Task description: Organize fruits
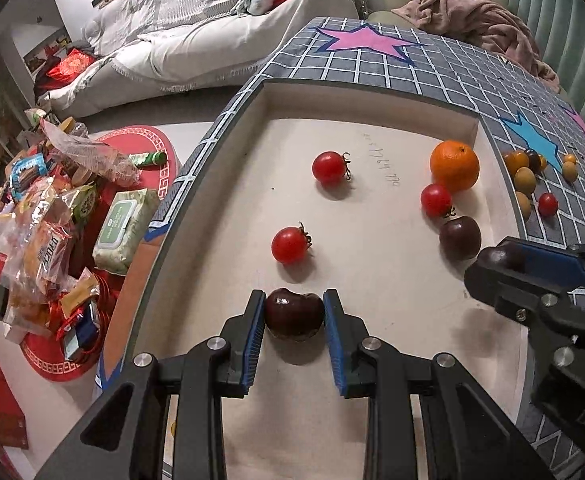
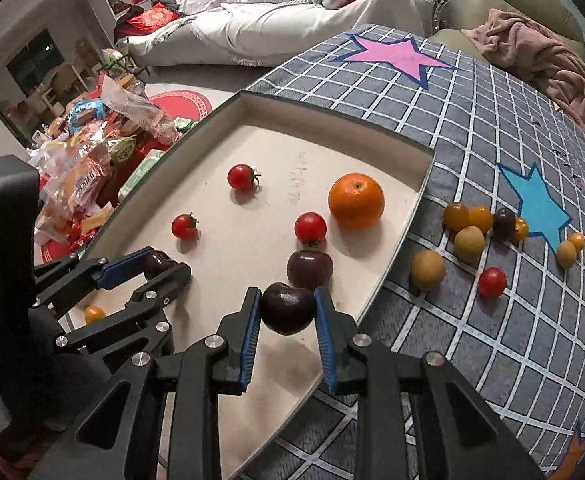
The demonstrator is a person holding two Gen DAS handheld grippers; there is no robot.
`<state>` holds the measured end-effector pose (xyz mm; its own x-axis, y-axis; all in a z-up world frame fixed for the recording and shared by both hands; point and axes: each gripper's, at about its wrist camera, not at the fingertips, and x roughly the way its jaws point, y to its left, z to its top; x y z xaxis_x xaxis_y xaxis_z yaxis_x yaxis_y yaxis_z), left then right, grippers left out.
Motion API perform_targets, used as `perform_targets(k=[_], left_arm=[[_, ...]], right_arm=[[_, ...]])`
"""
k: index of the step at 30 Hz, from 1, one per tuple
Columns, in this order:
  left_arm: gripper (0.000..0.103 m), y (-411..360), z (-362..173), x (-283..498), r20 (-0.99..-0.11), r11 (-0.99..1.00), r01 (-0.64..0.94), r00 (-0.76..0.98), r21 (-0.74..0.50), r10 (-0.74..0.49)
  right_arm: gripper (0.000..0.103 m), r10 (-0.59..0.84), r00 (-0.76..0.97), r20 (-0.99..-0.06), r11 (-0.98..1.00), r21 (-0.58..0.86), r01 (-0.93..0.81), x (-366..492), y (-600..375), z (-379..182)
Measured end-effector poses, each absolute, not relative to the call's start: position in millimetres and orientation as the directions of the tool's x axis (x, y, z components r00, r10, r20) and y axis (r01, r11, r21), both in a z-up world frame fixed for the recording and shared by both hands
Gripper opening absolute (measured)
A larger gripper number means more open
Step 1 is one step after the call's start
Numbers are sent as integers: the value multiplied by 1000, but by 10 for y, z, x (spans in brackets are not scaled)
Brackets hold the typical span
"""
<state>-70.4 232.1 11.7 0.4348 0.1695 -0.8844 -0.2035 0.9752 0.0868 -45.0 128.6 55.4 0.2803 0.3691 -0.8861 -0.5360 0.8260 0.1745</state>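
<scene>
Left fingers (image 1: 252,320) are pinching a dark tomato (image 1: 294,314) over the tray (image 1: 372,96); right fingers (image 2: 248,320) are pinching another dark tomato (image 2: 288,308) by the tray's near edge. Orange (image 2: 356,200), red tomatoes and a dark one are lying inside; yellow fruits (image 2: 468,240) are sitting on the cloth (image 2: 492,120).

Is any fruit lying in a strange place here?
Yes. One small yellow tomato lies alone in the tray's near corner beside the left gripper, apart from the other yellow fruits waiting on the checked cloth.
</scene>
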Motion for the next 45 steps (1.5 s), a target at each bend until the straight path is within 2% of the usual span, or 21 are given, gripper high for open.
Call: perform_targets(k=[10, 16, 17, 18, 20, 24, 25, 26, 30, 32, 34, 35, 41, 45], left_arm=[[31, 2326, 111, -703, -883, 974, -207, 436, 88, 173], [32, 2373, 110, -714, -889, 973, -224, 432, 56, 151], [38, 2387, 110, -720, -890, 972, -228, 431, 53, 150], [59, 2400, 110, -725, -889, 969, -238, 428, 61, 161], [77, 2443, 122, -747, -880, 961, -267, 435, 77, 191], [77, 2470, 177, -784, -868, 958, -278, 456, 71, 197], [77, 2468, 182, -787, -868, 959, -275, 458, 67, 192], [77, 2458, 188, -787, -869, 960, -272, 459, 62, 186], [77, 2381, 197, -776, -874, 968, -246, 460, 47, 159], [77, 2325, 199, -772, -876, 973, -228, 458, 47, 150], [98, 2293, 209, -774, -877, 974, -221, 458, 44, 144], [103, 2282, 216, -778, -877, 974, -221, 457, 47, 146], [103, 2186, 185, -776, -885, 973, -197, 424, 116, 192], [103, 2140, 221, -806, -877, 975, -186, 440, 121, 192]], right_arm=[[31, 357, 250, -900, 822, 175, -543, -469, 1312, 457], [49, 365, 263, -893, 823, 178, -540, -461, 1297, 514], [52, 365, 266, -892, 825, 178, -536, -456, 1284, 521], [52, 373, 266, -889, 825, 187, -533, -452, 1264, 530], [55, 389, 265, -882, 824, 204, -528, -443, 1226, 558], [70, 392, 286, -874, 824, 196, -532, -457, 1222, 656], [86, 390, 290, -874, 826, 193, -530, -453, 1221, 678], [91, 386, 297, -873, 829, 186, -528, -453, 1218, 705], [93, 372, 312, -874, 834, 167, -526, -464, 1190, 777], [99, 363, 315, -877, 838, 159, -522, -469, 1170, 781], [103, 344, 322, -882, 846, 142, -514, -472, 1148, 773], [103, 342, 321, -883, 846, 141, -515, -474, 1135, 769], [103, 339, 303, -891, 848, 150, -508, -482, 1031, 762], [103, 323, 295, -899, 855, 143, -499, -481, 962, 788]])
